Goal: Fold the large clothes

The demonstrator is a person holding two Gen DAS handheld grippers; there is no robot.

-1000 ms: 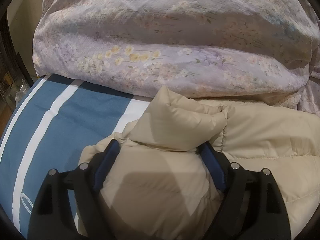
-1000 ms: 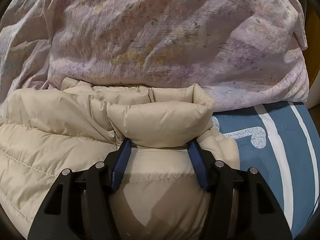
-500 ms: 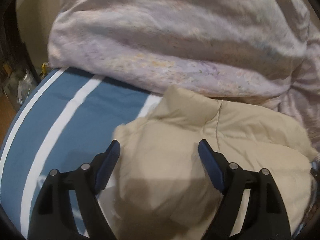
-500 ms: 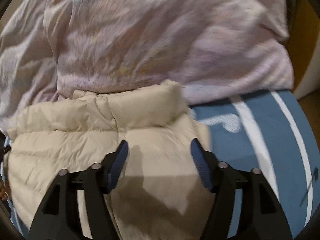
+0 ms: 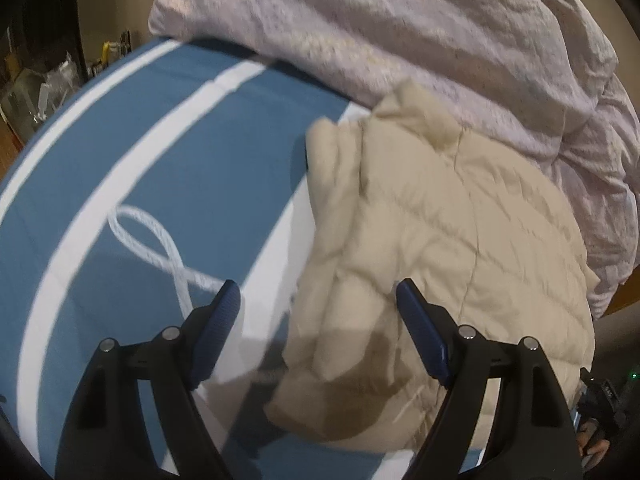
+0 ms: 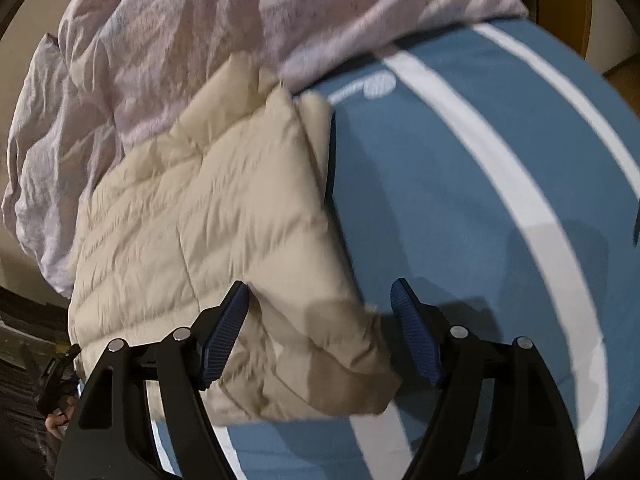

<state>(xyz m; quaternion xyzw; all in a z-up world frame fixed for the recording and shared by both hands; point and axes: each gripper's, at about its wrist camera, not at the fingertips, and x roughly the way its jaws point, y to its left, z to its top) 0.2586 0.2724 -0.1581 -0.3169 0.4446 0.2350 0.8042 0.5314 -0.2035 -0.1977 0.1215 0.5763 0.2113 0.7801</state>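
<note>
A: Where is the jacket, and what shape is it in?

B: The beige puffer jacket (image 5: 440, 216) lies as a folded, quilted bundle on the blue bedsheet with white stripes (image 5: 168, 152). From the left claw (image 5: 318, 300) it sits ahead and to the right, its near corner between the fingers. From the right claw (image 6: 320, 300) it sits ahead and to the left, again with a corner under the gap.

A: Is either claw holding it?

B: No. Both are spread wide with nothing pinched; they hang above the fabric.

A: So which step is this?

B: I judge that a fold is laid down and the bundle released. The jacket looks roughly rectangular, though its near edges bulge and the top layer is puffy.

A: And the next move?

B: Probably pressing the bundle flat or making one more fold. That calls for each claw to come down on a side edge and grip through the thick padding, which may spring open.

A: What lies beyond it?

B: A rumpled pale lilac duvet (image 6: 168, 40) past the jacket's far edge, touching it.

A: Any brand or writing?

B: None I can read. There is a white looped rope motif (image 5: 156, 244) ahead of the left finger, and a small white printed mark (image 6: 374, 87) far ahead of the right claw, too blurred to make out.
</note>
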